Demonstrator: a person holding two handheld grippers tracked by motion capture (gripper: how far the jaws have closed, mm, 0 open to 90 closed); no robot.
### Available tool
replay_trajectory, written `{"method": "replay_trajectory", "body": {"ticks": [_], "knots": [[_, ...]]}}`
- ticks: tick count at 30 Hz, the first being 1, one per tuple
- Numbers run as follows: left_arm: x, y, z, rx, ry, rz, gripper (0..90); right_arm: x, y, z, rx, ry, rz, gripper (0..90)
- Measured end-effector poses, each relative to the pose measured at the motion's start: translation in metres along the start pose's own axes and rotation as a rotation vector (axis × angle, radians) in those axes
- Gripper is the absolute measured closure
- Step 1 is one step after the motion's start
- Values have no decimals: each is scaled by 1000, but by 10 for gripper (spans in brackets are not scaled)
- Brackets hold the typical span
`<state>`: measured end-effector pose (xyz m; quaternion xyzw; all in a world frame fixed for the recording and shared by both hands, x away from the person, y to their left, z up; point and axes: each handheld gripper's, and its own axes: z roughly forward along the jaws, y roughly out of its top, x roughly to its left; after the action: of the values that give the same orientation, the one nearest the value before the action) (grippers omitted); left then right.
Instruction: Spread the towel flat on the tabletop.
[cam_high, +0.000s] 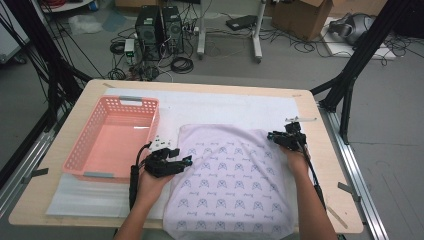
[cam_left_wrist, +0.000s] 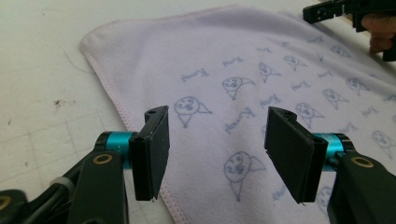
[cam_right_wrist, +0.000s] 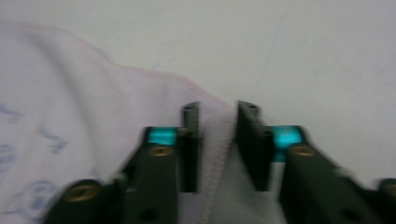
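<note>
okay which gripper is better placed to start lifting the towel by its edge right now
Probably the right gripper: its jaws straddle the stitched edge of the towel at the far right corner, nearly pinching it. The left gripper stands open above the left edge, gripping nothing.

Black left hand-held gripper (cam_left_wrist: 212, 154), flat rectangular pads, teal collars, brass-coloured screws, black right hand-held gripper (cam_right_wrist: 217, 144), trailing black cables

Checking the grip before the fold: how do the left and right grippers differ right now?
The left gripper has its jaws wide apart above the towel, near its left edge; the right gripper has its jaws nearly shut around the hem at the far right corner. Both have black jaws and teal fittings.
</note>
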<state>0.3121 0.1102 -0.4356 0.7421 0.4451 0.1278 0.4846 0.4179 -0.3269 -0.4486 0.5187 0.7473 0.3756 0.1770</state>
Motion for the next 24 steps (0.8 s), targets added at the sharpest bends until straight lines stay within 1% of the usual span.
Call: {"method": "replay_trajectory", "body": {"ticks": [1, 2, 3, 4, 5, 6, 7, 8, 9, 10, 11, 12, 13, 14, 15, 16, 17, 18, 19, 20, 21, 22, 23, 24], "knots": [[0, 0, 0, 5, 3, 2, 406, 0, 1, 0, 4, -4, -34, 867], [0, 0, 0, 3, 8, -1, 405, 1, 2, -2, 3, -75, -70, 871], [0, 0, 0, 4, 12, 0, 404, -1, 3, -5, -21, -140, -79, 871], [-1, 0, -1, -1, 14, -3, 402, -4, 3, -8, -58, -161, -44, 869], [-1, 0, -1, 1, 12, -7, 400, -5, 2, -11, -90, -165, -10, 860], [-1, 0, -1, 1, 14, -11, 397, -5, 2, -11, -110, -166, -2, 830], [0, 0, -2, 4, 17, -8, 396, -2, 3, -11, -110, -165, -13, 746], [0, 0, -2, 2, 18, -15, 396, 1, 3, -10, -110, -186, -41, 690], [1, 0, -2, -1, 22, -13, 396, 3, 4, -12, -115, -188, -45, 646], [1, 0, -1, -3, 26, -13, 396, 4, 5, -14, -123, -167, -37, 655], [1, 0, 0, -3, 30, -15, 398, 5, 5, -17, -125, -161, -48, 686], [2, 0, 1, -4, 39, -15, 402, 7, 5, -20, -129, -170, -67, 710], [2, 0, 3, -5, 51, -12, 415, 8, 4, -22, -134, -154, -70, 750], [3, 0, 5, -10, 70, -9, 435, 8, 3, -23, -134, -113, -60, 788], [4, 1, 6, -21, 86, -16, 451, 9, 2, -24, -121, -59, -55, 803], [6, 1, 8, -37, 87, -34, 458, 9, 0, -21, -91, 11, -44, 798], [8, 2, 11, -45, 85, -46, 469, 11, -2, -18, -46, 44, -59, 799], [10, 3, 13, -62, 91, -55, 470, 14, -5, -16, -12, 33, -91, 817], [11, 3, 15, -74, 97, -59, 477, 15, -9, -14, 15, 23, -106, 829], [12, 3, 18, -75, 109, -55, 487, 14, -11, -13, 16, 3, -113, 834], [14, 5, 21, -61, 114, -50, 488, 13, -13, -15, 7, -53, -111, 833], [14, 6, 24, -50, 119, -37, 489, 11, -13, -16, 10, -102, -124, 811], [14, 8, 27, -47, 128, -30, 489, 11, -12, -18, 15, -157, -135, 768], [14, 10, 28, -51, 132, -25, 487, 9, -13, -23, 16, -169, -115, 742]]}}
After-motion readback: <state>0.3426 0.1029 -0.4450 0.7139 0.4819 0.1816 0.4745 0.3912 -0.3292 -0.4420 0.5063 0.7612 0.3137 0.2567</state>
